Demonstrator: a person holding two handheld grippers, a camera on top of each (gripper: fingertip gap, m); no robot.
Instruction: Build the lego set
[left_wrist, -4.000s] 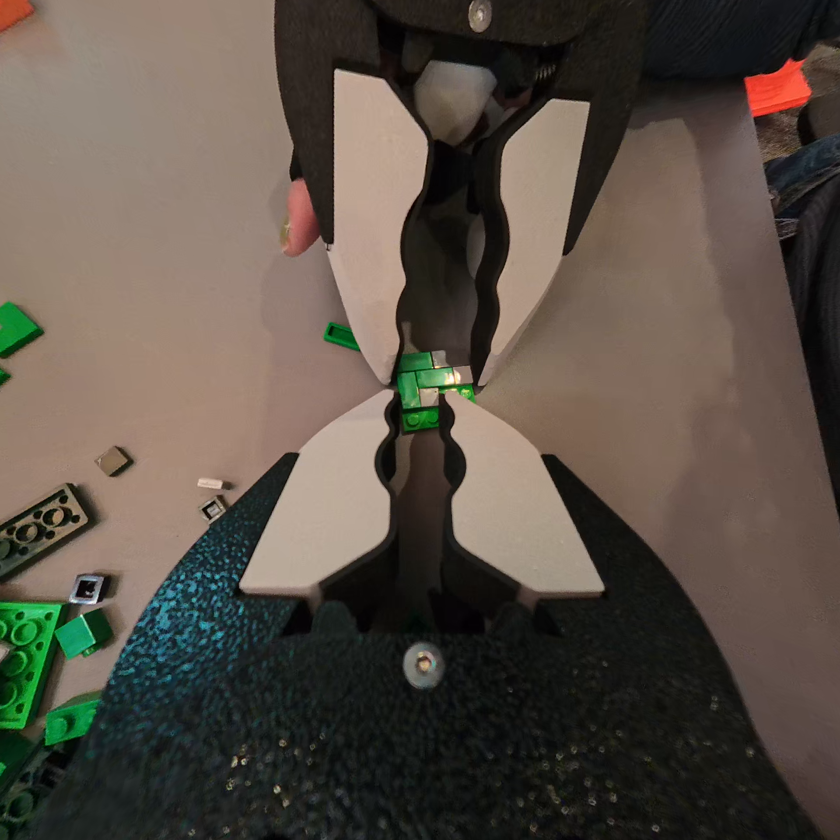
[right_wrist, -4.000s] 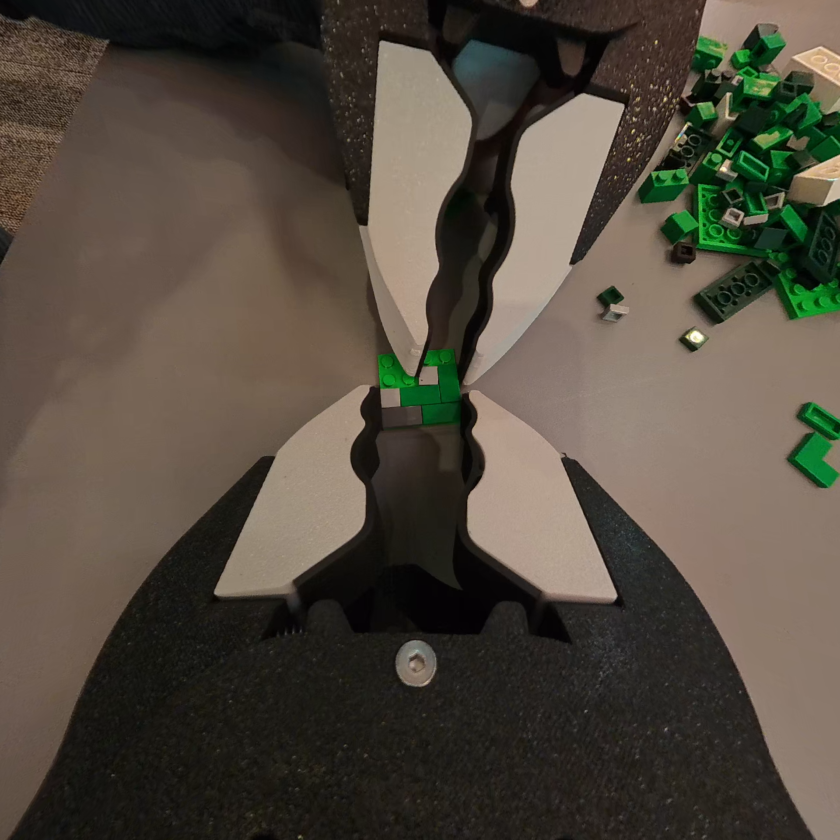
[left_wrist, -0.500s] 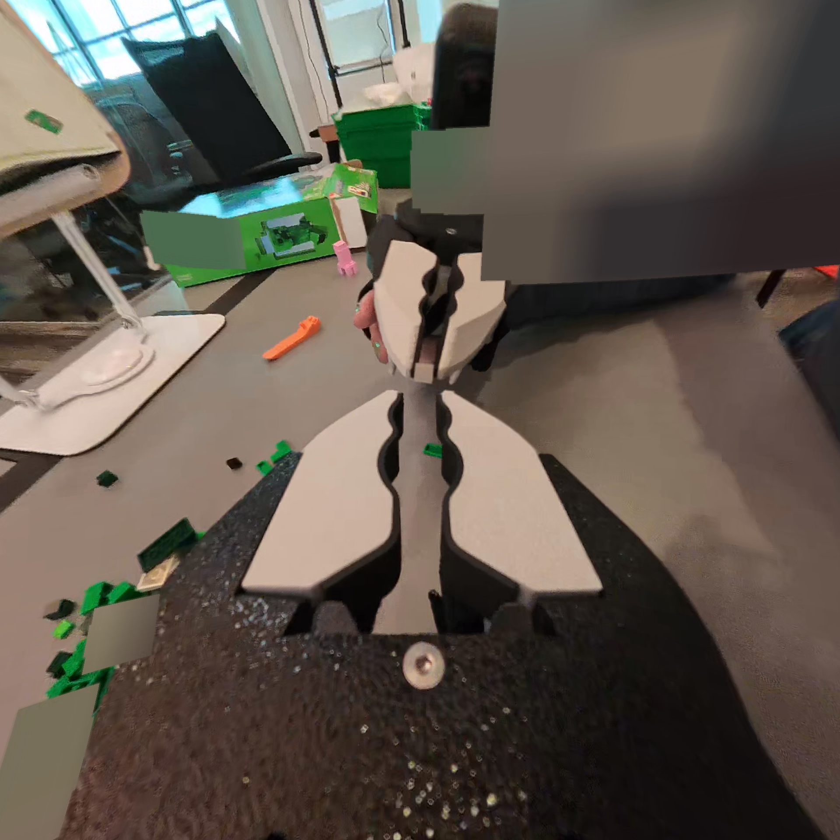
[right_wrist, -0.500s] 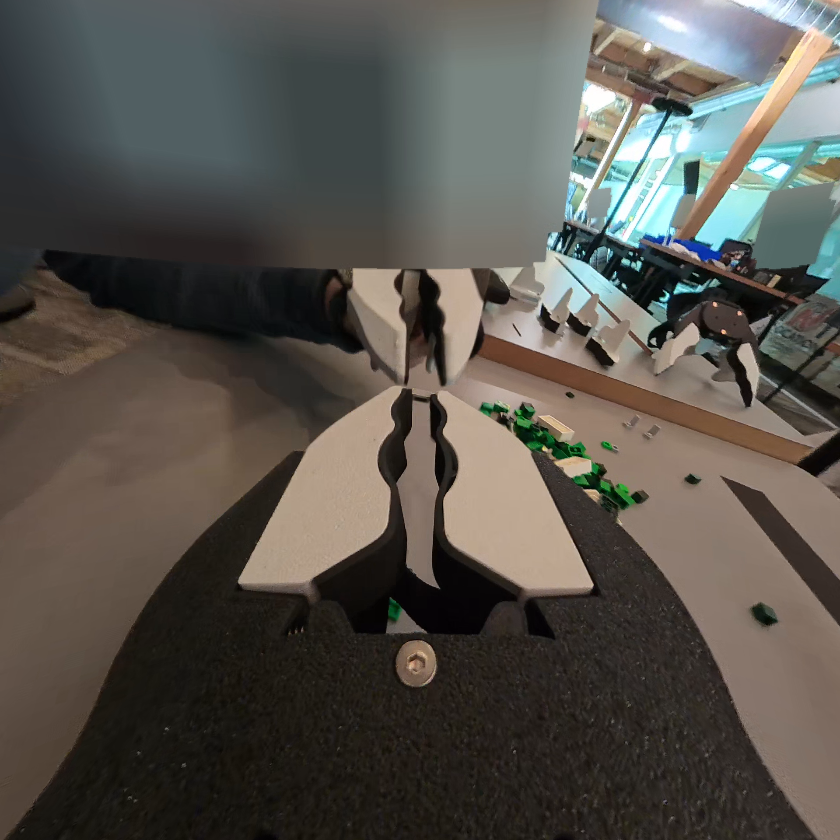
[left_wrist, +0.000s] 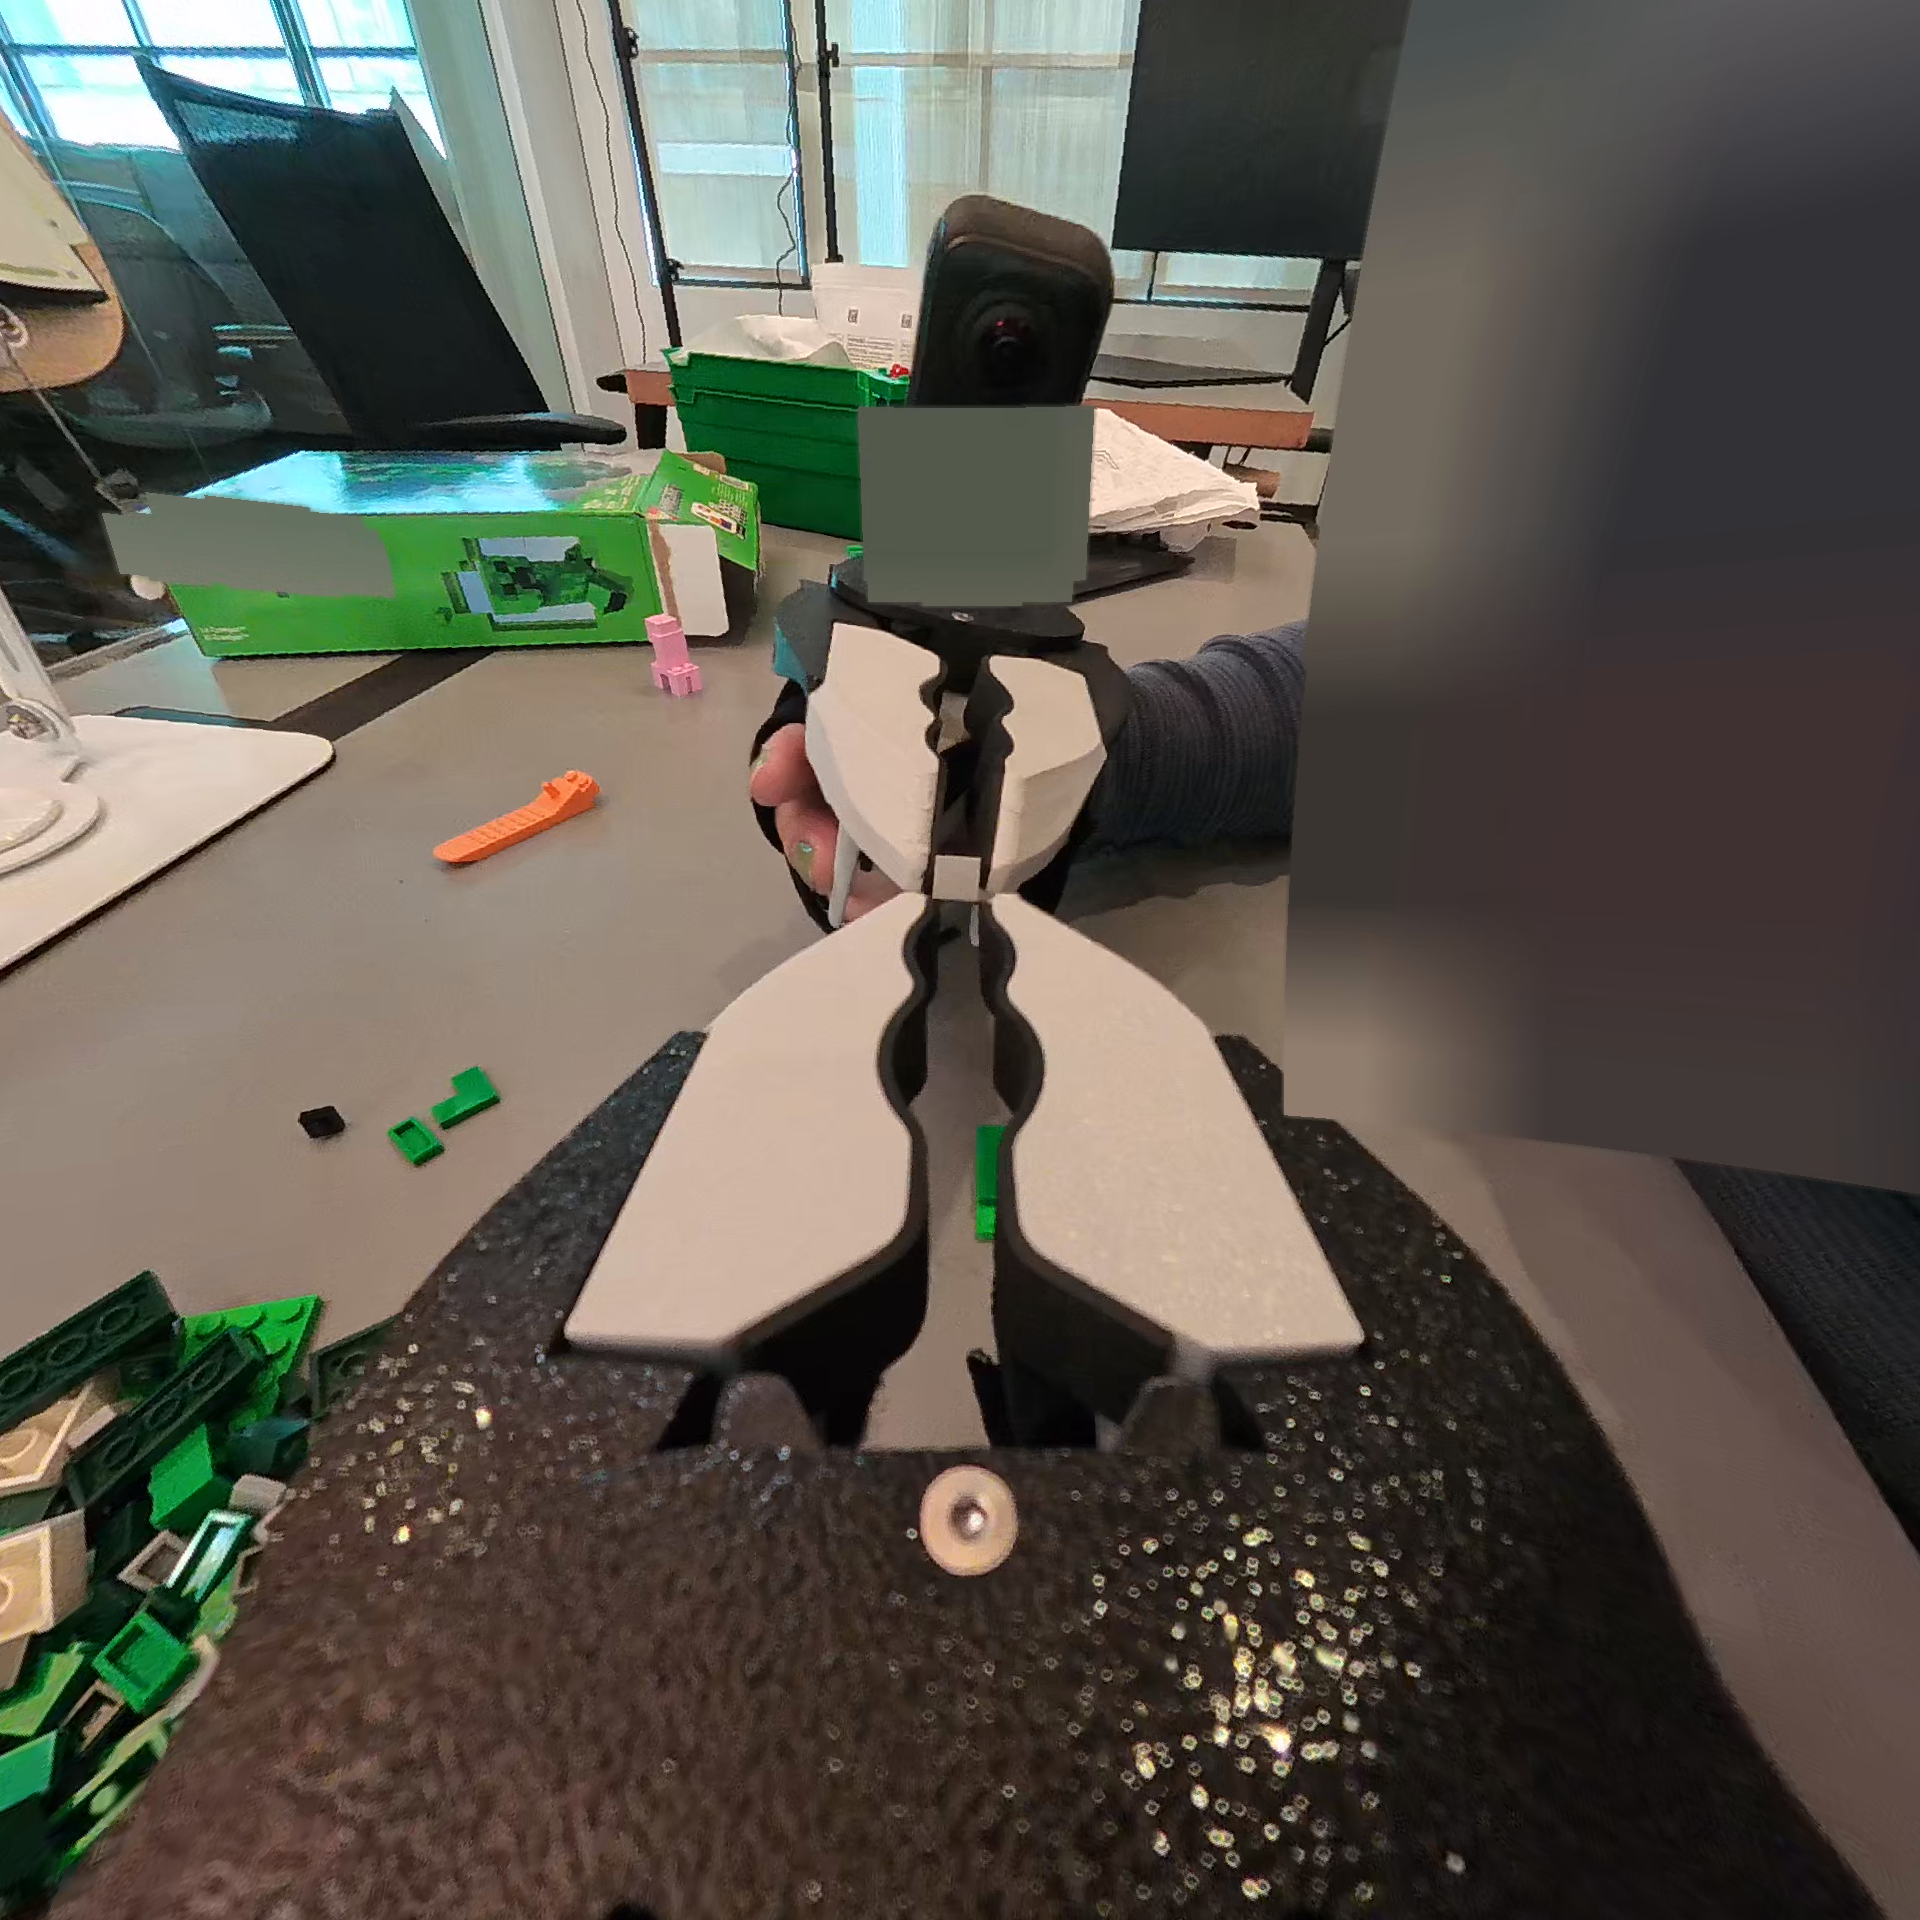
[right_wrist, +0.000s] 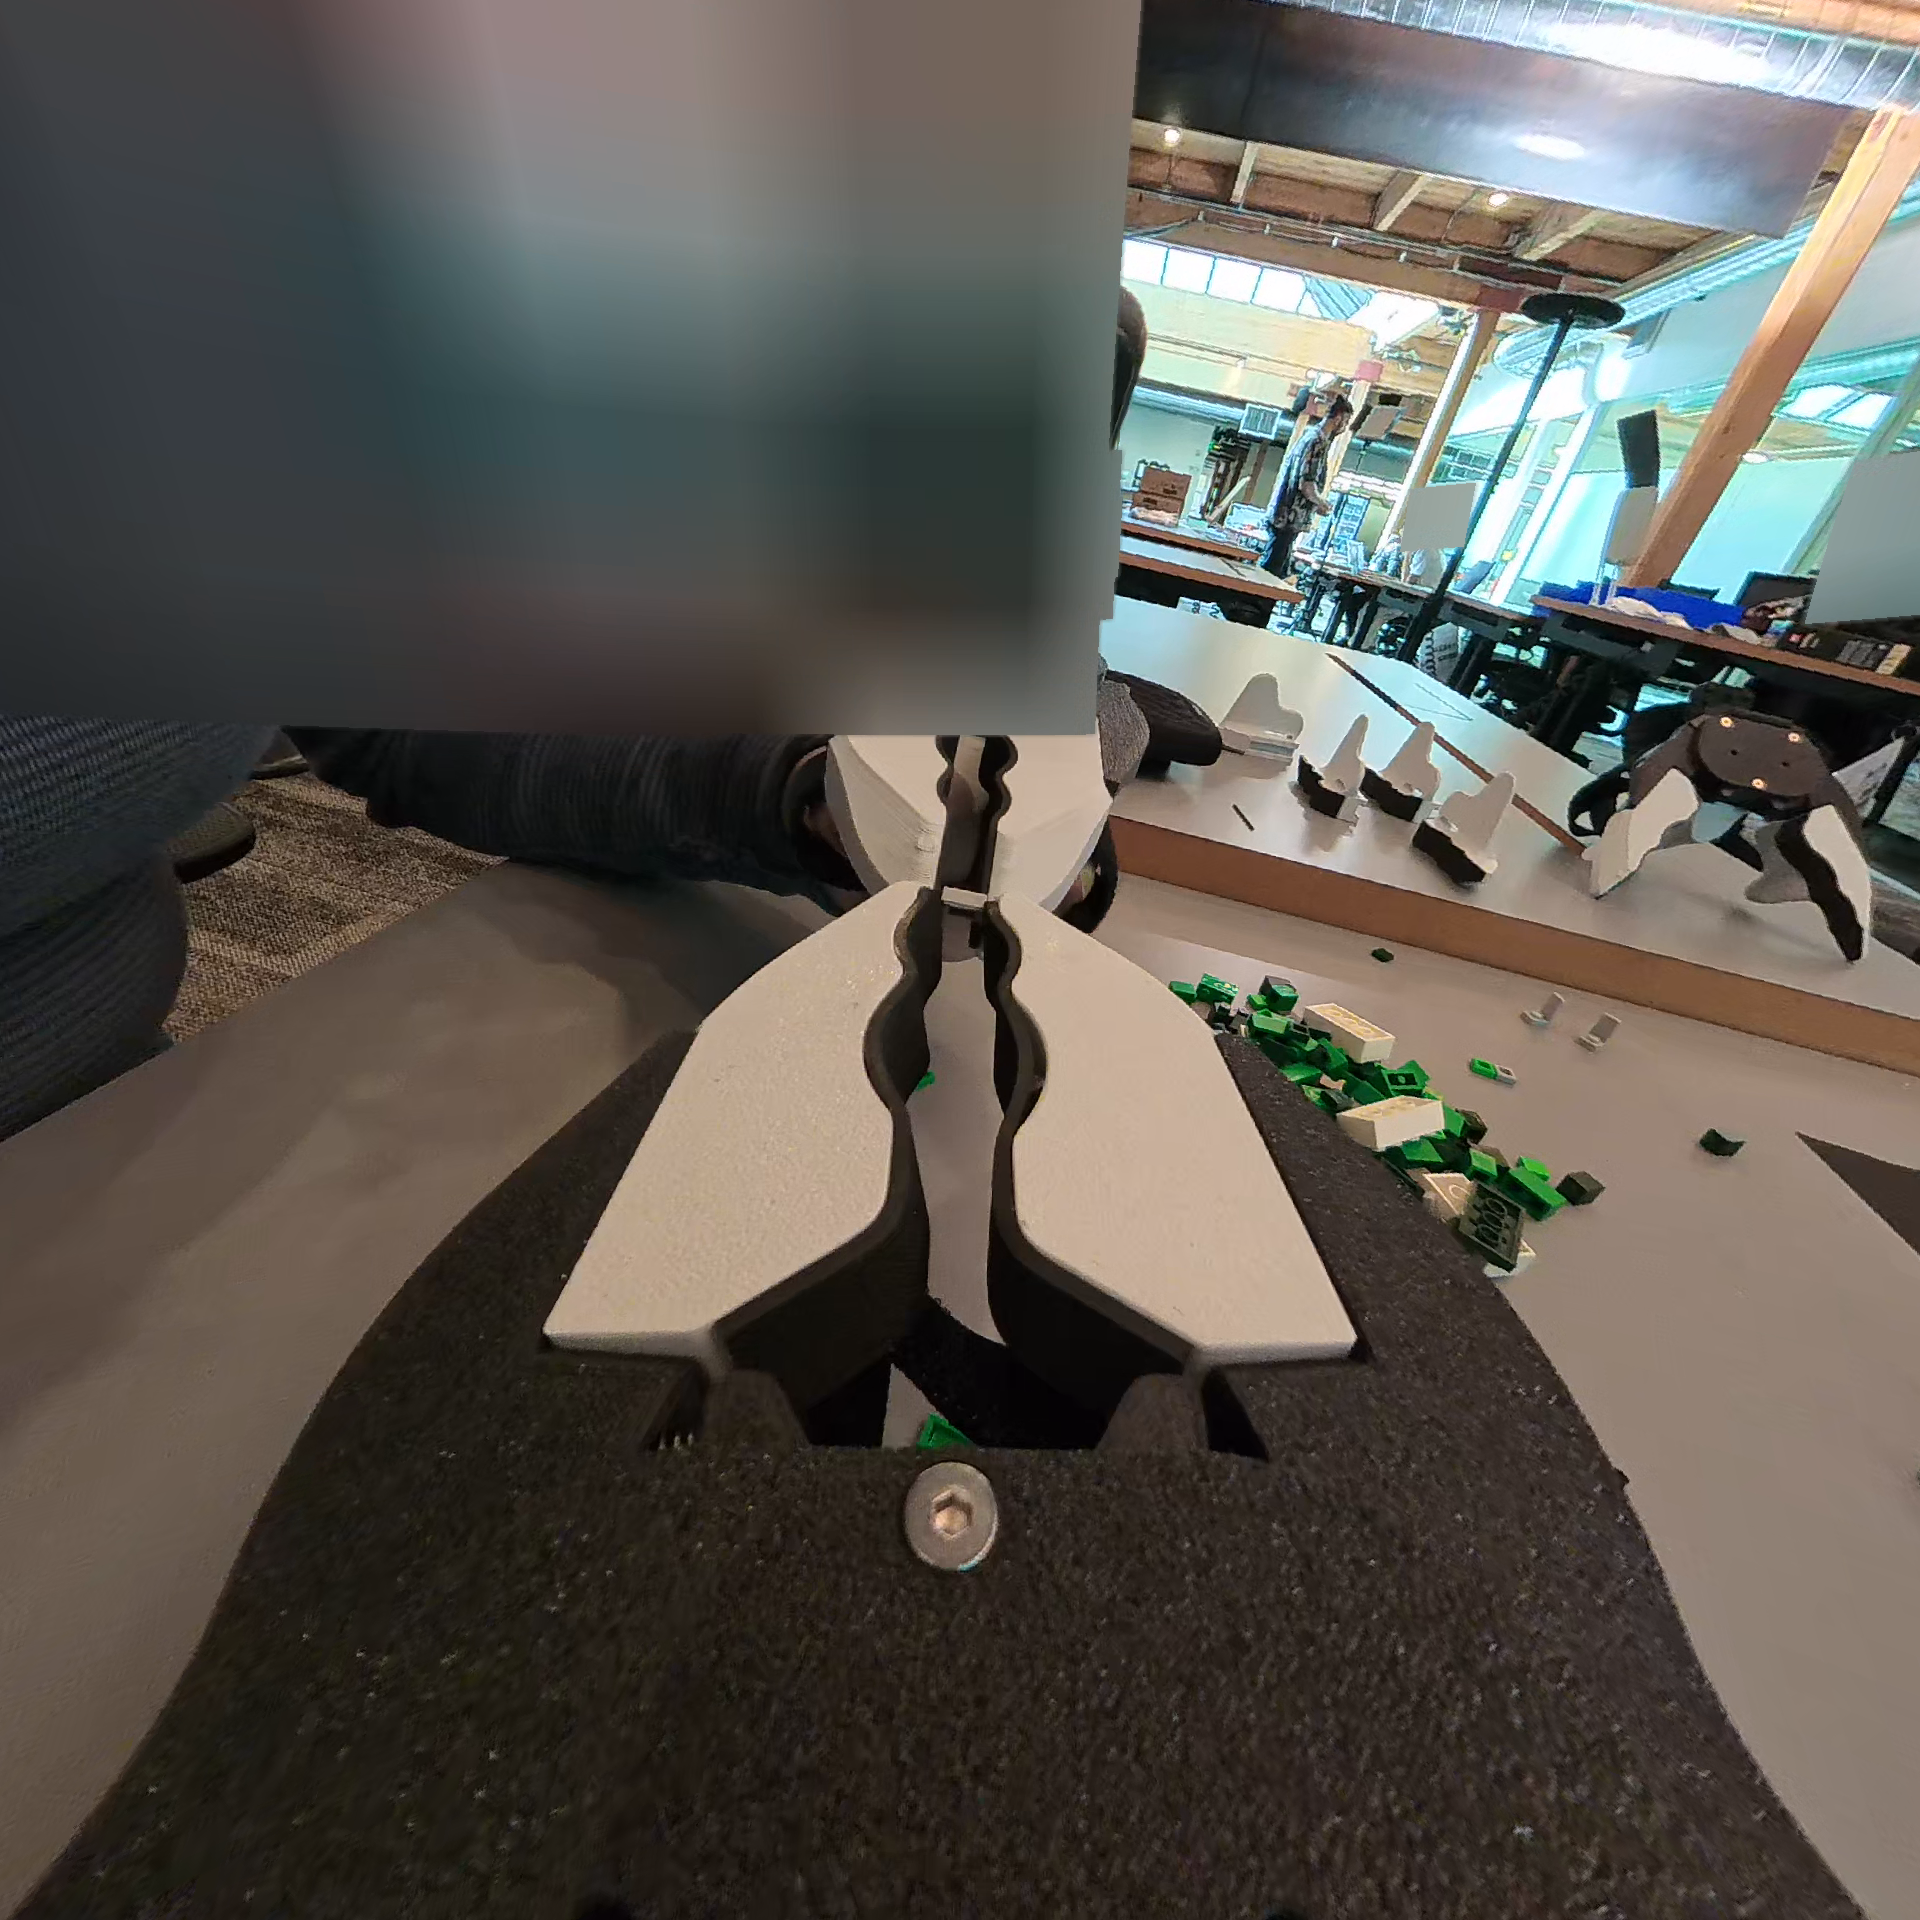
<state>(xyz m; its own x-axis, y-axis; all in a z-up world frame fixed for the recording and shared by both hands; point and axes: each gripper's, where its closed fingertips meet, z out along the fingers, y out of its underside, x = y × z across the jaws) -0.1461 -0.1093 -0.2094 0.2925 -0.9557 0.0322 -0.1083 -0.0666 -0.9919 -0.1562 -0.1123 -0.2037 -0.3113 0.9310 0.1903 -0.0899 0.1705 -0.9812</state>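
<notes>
The left gripper (left_wrist: 957, 914) and the right gripper (left_wrist: 954, 878) meet tip to tip above the grey surface (left_wrist: 260, 966), and a small pale grey square lego piece (left_wrist: 955, 878) sits between the right gripper's jaws, which are clamped on it. The left gripper's jaws stand nearly together at that same piece, though whether they grip it cannot be told. A heap of loose green, dark green and white lego bricks (right_wrist: 1382, 1101) lies on the surface to one side, and an orange plastic brick separator (left_wrist: 516, 821) lies farther off.
</notes>
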